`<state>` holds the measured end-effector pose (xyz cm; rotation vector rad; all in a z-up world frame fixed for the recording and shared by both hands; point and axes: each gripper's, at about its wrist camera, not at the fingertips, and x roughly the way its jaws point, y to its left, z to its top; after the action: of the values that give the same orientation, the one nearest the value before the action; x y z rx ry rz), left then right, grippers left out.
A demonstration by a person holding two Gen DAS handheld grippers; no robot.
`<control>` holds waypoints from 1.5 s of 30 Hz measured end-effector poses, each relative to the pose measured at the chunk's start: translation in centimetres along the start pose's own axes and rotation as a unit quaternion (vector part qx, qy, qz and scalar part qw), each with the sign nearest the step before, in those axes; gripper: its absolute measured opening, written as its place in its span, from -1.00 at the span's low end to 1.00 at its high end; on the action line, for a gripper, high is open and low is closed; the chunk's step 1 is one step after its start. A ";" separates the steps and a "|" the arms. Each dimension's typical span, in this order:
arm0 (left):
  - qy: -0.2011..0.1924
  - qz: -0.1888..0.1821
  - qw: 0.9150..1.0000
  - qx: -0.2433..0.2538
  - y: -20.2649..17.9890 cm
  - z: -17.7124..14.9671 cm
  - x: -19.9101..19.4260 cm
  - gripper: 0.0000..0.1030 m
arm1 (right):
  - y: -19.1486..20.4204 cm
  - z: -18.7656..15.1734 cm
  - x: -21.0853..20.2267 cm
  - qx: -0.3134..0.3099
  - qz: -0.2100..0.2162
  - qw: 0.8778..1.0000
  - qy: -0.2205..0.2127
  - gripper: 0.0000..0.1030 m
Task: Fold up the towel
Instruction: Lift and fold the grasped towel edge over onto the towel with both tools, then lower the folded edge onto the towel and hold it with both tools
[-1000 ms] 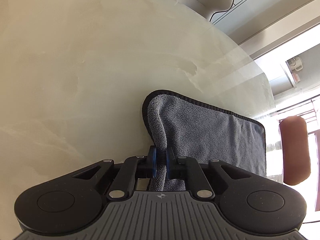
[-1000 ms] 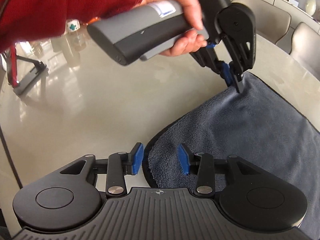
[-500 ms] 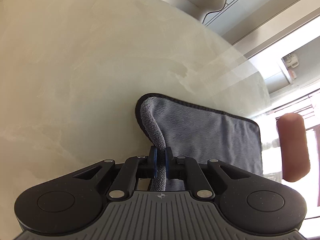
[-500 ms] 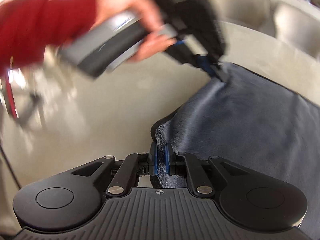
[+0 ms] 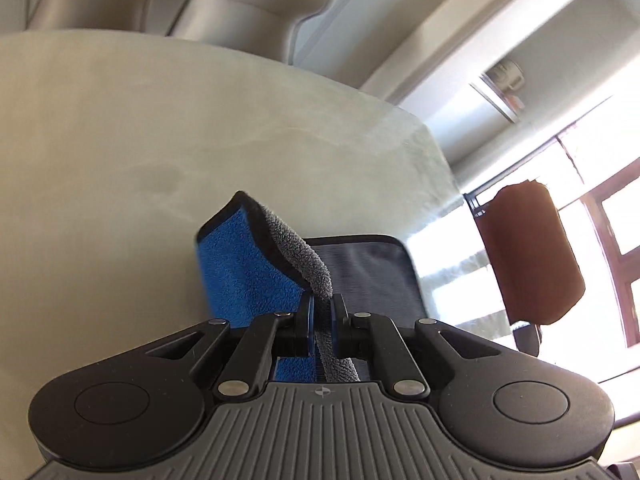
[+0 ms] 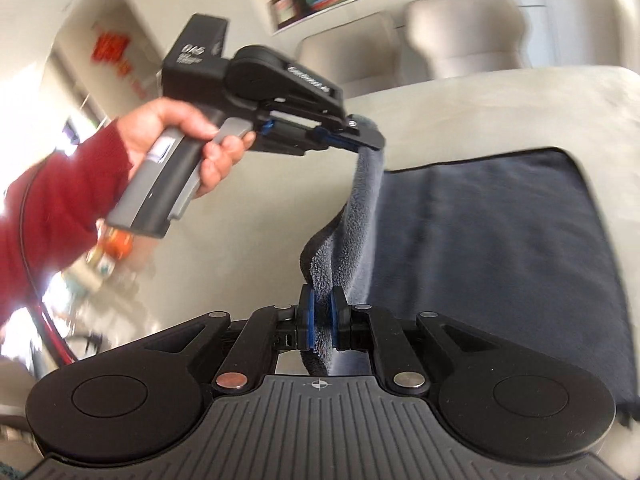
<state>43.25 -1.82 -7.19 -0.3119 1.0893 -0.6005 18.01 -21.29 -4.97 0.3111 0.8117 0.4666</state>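
Left wrist view: the left claw (image 5: 322,320) is clamped on an edge of the towel (image 5: 360,268), its blue pads pinching a thin ridge of grey pile. The lifted corner curls over and shows a bright blue underside with a black bound hem, while the rest of the cloth lies flat on the pale marble-look table (image 5: 120,140). The fabric looks light, soft and floppy, a plush microfibre that drapes at once; it should not slip much from padded claws, and the hemmed corners are the sensible places to hold. The claw points low and forward across the table toward beige chairs (image 5: 248,4).

Right wrist view: the right claw (image 6: 322,322) is likewise closed on the near corner of the towel (image 6: 480,248), a thick fold bunched between the pads. Beyond it the left claw (image 6: 366,142), held by the person's left hand (image 6: 184,140) in a red sleeve, lifts the neighbouring corner clear of the table (image 6: 500,108), so the edge between the two hangs as a slack strip. Both claws sit raised, level with each other, poised to carry that edge over the flat part
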 end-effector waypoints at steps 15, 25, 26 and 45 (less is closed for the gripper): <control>0.045 0.028 0.997 0.057 -7.3 0.4 9.6 -0.87 | -9.3 -1.0 -1.7 0.089 -0.070 0.993 -0.033 -0.83; 0.071 0.047 0.992 0.090 -9.8 -1.1 12.2 -0.86 | -11.4 -2.3 -1.3 0.095 -0.108 0.989 -0.021 -0.83; 0.072 0.049 0.992 0.092 -9.9 -0.9 12.3 -0.85 | -11.5 -2.4 -1.3 0.094 -0.109 0.989 -0.020 -0.83; 0.084 0.059 0.988 0.114 -11.0 -0.8 12.3 -0.13 | -12.3 -3.8 -3.6 0.129 -0.107 0.986 -0.020 -0.46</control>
<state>43.23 -17.93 -10.83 0.0024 1.1800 -0.6469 16.45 -33.29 -10.62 0.4650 0.8576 0.1523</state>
